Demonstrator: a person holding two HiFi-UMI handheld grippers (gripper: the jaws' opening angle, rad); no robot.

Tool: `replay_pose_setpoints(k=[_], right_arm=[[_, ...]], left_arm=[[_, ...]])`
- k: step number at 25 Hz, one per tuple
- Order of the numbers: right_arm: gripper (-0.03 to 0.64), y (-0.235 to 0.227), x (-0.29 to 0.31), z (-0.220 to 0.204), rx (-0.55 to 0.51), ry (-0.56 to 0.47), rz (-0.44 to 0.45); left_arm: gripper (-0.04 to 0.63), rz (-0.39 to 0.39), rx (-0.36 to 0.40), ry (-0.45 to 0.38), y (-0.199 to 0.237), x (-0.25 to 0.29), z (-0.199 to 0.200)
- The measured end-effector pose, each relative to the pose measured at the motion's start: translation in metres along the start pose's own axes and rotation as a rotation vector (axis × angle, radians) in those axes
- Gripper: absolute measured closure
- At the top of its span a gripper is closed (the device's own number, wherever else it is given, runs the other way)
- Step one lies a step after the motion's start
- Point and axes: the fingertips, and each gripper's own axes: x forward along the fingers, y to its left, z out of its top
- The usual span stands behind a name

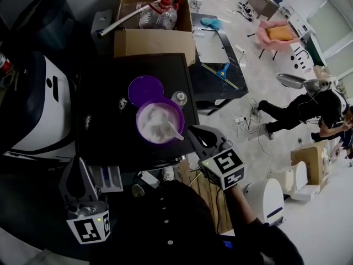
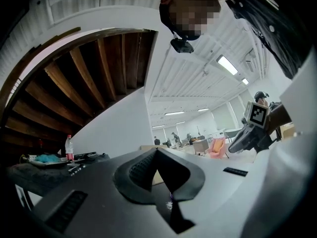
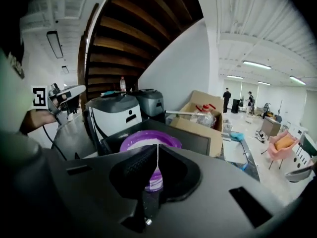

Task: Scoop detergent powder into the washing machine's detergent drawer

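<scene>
Dark counter (image 1: 105,120) bears the tub (image 1: 140,110): right gripper's (image 1: 192,132) fingers (image 3: 132,170) clamp its scoop (image 1: 172,130) at four o'clock, left gripper's (image 1: 77,167) closed empty; best lifted level.

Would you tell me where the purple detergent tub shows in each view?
Head view: the purple tub sits just left of centre.
Left gripper view: not in it.
Right gripper view: the tub is at the centre, just beyond the jaws.
Shared landmark: the pink chair, in all three.
</scene>
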Motion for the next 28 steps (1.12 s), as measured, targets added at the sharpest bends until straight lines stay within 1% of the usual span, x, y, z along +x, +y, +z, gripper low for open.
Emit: replay_pose_setpoints(k=[3, 6, 8, 11, 15, 17, 19, 24, 28], right_arm=[[0.586, 0.002, -0.016, 0.031, 0.043, -0.182, 0.011], [0.588, 0.002, -0.039, 0.062, 0.079, -0.377, -0.008], [0.588, 0.001, -0.054, 0.078, 0.086, -0.452, -0.039], [0.588, -0.007, -0.076, 0.098, 0.084, -0.531, -0.094], [0.589, -0.018, -0.101, 0.107, 0.106, -0.62, -0.155], [0.589, -0.021, -0.111, 0.109, 0.116, -0.67, -0.173], [0.589, -0.022, -0.117, 0.111, 0.119, -0.698, -0.185], [0.589, -0.021, -0.119, 0.109, 0.124, -0.693, -0.193], [0.589, -0.018, -0.117, 0.107, 0.1, -0.686, -0.193]], left_arm=[[0.591, -0.004, -0.004, -0.014, -0.002, 0.0, 0.004], [0.591, -0.007, -0.014, -0.038, -0.004, -0.001, 0.012], [0.591, -0.007, -0.022, -0.052, -0.003, -0.001, 0.02], [0.591, -0.011, -0.035, -0.064, 0.0, 0.002, 0.029], [0.591, -0.01, -0.056, -0.06, 0.007, 0.001, 0.034], [0.591, -0.001, -0.069, -0.054, 0.011, 0.0, 0.034], [0.591, 0.011, -0.075, -0.04, 0.015, -0.002, 0.033], [0.591, 0.062, -0.086, -0.018, 0.026, -0.008, 0.031], [0.591, 0.075, -0.081, -0.017, 0.029, -0.01, 0.032]])
